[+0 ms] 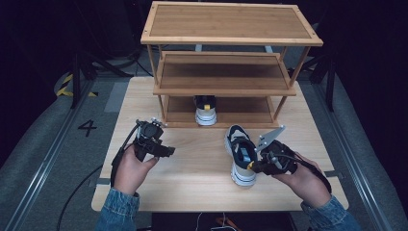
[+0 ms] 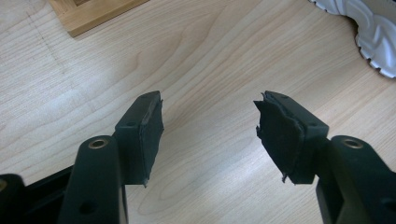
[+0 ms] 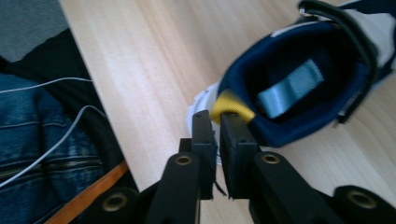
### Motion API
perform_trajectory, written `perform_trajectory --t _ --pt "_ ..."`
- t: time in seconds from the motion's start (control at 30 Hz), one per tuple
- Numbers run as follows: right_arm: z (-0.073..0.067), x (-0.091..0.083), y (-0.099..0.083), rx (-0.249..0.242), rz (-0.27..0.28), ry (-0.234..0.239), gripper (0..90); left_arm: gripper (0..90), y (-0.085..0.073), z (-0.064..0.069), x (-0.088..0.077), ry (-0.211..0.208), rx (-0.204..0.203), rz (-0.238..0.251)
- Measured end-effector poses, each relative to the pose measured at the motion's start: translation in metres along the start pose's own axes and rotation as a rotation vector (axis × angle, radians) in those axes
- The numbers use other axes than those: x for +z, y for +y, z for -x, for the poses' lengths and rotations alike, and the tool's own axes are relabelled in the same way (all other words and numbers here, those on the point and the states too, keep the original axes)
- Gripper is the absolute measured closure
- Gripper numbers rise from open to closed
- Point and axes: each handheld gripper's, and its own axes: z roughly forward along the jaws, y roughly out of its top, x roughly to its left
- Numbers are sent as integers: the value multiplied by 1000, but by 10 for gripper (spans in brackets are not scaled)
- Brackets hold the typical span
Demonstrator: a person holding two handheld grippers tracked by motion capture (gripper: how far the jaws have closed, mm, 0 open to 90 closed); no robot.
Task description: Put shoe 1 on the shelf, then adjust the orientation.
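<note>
The left claw (image 1: 166,151) is wide open and holds nothing. In the left gripper view its two black jaws stand far apart over the bare table (image 2: 196,60), and a white shoe sole (image 2: 373,32) is cut off at the top right corner. On the floor, far to the left of this claw, a "4" (image 1: 87,127) is painted. Past both claws stands a wooden rack (image 1: 226,62), with one shoe (image 1: 206,111) half hidden under its lowest shelf. The right claw (image 1: 254,166) is pinched nearly shut on the yellow heel loop (image 3: 229,108) of the blue and white shoe (image 1: 240,154), which sits on the table just left of it. The loop looks blurry.
</note>
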Motion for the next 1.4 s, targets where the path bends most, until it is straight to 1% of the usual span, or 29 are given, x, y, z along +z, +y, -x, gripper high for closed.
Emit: perform_trajectory --t 0.03,0.07,0.1,0.13,0.2,0.23,0.27,0.33,0.37,0.4,0.47,0.57,0.63,0.7,0.73,0.77,0.83,0.9,0.93,1.0,1.07,1.1,1.13,1.17,1.2,1.23,1.3,1.37,1.4 --pt "0 -1 -1 3 11 13 751 389 0 -1 0 2 4 -3" --pt "0 -1 -1 3 11 13 751 386 0 -1 0 2 4 -3" --pt "0 -2 -1 10 7 30 707 386 0 -1 0 3 6 -5" --pt "1 -3 -2 18 11 29 683 386 0 -1 0 5 7 -6" --pt "1 -8 -2 21 35 24 608 384 1 -1 0 5 5 -4" --pt "1 -11 -1 25 47 -1 572 381 1 -1 -1 9 9 -6" --pt "2 -13 -1 21 57 -14 558 380 1 0 0 6 6 -2" --pt "4 -16 1 24 73 -24 505 378 0 0 -1 7 6 -2" --pt "6 -14 3 19 62 -32 485 377 0 0 -1 9 4 -4" --pt "7 -11 5 9 39 -45 478 377 0 -1 -1 6 2 -2" --pt "10 -2 9 5 2 -49 456 375 -1 -1 -1 5 3 -10" --pt "14 17 15 -1 -45 -23 440 372 -2 -1 -1 7 4 -14" --pt "16 28 18 -1 -79 -8 439 371 -2 -1 -1 5 1 -16" --pt "19 37 22 7 -104 18 439 370 -3 -1 -1 3 2 -15" --pt "19 39 23 9 -113 21 439 370 -3 -2 0 2 5 -20" --pt "20 43 24 6 -128 22 447 369 -3 -2 0 3 5 -24" --pt "20 48 25 8 -149 42 466 366 -3 -3 1 11 5 -32" --pt "21 52 26 6 -164 48 481 359 -3 -4 2 10 5 -36" --pt "21 55 26 12 -176 58 507 358 -3 -4 2 11 8 -39" --pt "20 57 26 12 -180 58 512 358 -3 -4 2 9 5 -40" --pt "20 59 26 0 -199 52 544 357 -3 -4 2 9 7 -43" --pt "19 60 26 0 -201 55 583 357 -3 -5 3 8 8 -45" --pt "19 61 26 -4 -202 49 600 356 -3 -6 3 10 1 -44" --pt "19 62 26 -4 -199 62 619 356 -3 -6 3 17 -1 -38" --pt "20 62 25 -5 -196 76 646 357 -2 -7 1 26 -1 -25" --pt "20 62 25 -7 -196 86 668 360 -2 -8 0 25 -18 -9" --pt "19 62 24 -20 -191 91 690 357 -1 -9 -2 16 -20 8" --pt "18 62 25 -30 -184 94 703 354 -2 -9 -2 18 -17 -1" --pt "18 61 25 -34 -179 95 703 351 -2 -10 -1 23 -15 -13"
